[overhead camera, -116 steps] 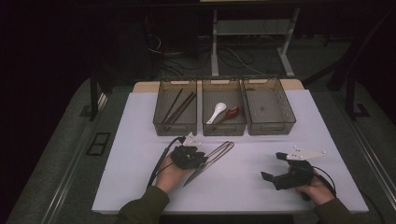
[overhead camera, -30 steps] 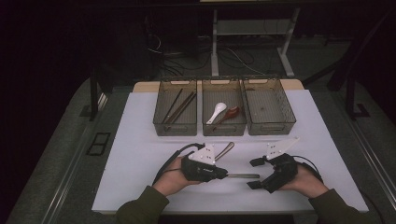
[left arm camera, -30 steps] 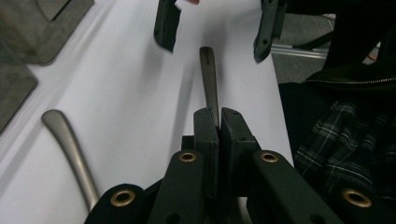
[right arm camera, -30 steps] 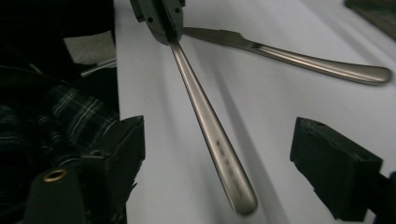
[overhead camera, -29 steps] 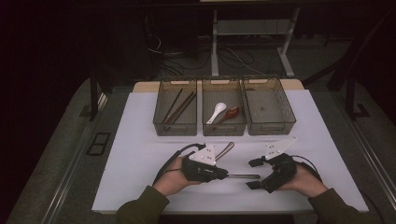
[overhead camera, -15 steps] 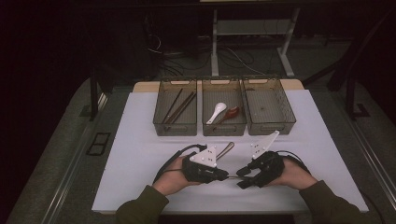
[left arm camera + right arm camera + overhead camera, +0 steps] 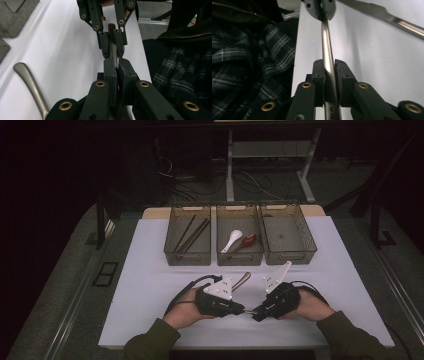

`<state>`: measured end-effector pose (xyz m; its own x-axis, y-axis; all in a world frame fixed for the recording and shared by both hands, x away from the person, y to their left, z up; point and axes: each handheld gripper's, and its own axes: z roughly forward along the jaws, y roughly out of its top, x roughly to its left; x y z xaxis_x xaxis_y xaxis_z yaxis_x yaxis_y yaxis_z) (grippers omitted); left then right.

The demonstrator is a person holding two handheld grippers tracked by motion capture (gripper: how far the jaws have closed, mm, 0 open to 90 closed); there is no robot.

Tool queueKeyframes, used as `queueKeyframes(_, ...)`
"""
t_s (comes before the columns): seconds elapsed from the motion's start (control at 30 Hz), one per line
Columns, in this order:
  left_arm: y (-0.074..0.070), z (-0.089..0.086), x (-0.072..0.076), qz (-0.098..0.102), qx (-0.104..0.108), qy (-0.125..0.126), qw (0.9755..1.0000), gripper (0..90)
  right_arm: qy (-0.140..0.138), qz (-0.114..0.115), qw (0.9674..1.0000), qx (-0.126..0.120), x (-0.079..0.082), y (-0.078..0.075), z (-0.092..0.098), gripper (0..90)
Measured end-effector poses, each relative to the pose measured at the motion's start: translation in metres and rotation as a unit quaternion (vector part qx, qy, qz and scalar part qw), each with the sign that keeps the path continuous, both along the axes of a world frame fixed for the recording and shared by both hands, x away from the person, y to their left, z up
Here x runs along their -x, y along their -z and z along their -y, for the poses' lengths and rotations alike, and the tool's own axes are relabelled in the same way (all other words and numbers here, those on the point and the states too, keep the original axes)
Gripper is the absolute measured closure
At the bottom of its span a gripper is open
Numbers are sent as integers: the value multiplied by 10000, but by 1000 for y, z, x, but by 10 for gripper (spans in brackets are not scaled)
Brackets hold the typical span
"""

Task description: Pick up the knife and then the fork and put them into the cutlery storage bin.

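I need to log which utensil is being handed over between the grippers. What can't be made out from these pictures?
- Utensil: its working end is hidden inside the left gripper in the right gripper view; too small in the high view.
- Second utensil: cut off by the bottom edge in the left gripper view.
- Right bin: contents too dim in the high view.

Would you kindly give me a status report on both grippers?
Both hand-held grippers, left and right, shut on metal utensil. Right just closed. Second utensil alongside, clear.
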<state>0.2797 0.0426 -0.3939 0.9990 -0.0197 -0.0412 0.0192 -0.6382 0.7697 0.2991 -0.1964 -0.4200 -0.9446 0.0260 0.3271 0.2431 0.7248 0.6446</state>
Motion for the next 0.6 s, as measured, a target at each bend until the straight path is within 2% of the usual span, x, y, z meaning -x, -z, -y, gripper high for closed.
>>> queueKeyframes(0.1,2,1,0,20,-46,-62,10000,825,-73,52,9999,54,1,1,-2,814)
queueKeyframes(0.13,2,0,-1,25,7,-96,10000,808,-73,63,9999,97,1,2,-3,863)
queueKeyframes(0.17,2,0,-2,-18,29,-118,9999,758,-102,104,9998,149,1,3,-4,863)
queueKeyframes(0.23,4,0,-3,40,-7,-231,9997,692,-124,75,9996,226,2,5,-5,863)
queueKeyframes(0.4,4,-3,-5,-59,126,-324,9994,594,-50,151,9994,310,1,6,-5,863)
queueKeyframes(0.43,4,-4,-6,-73,129,-325,9994,569,-78,254,9991,330,0,6,-4,862)
queueKeyframes(0.47,5,-5,-7,-145,192,-397,9989,546,-42,262,9990,356,0,6,-4,862)
queueKeyframes(0.57,7,-7,-8,-180,260,-487,9983,464,27,302,9987,403,0,7,-3,862)
queueKeyframes(0.6,8,-9,-9,-153,271,-523,9981,457,103,378,9982,454,0,7,-2,862)
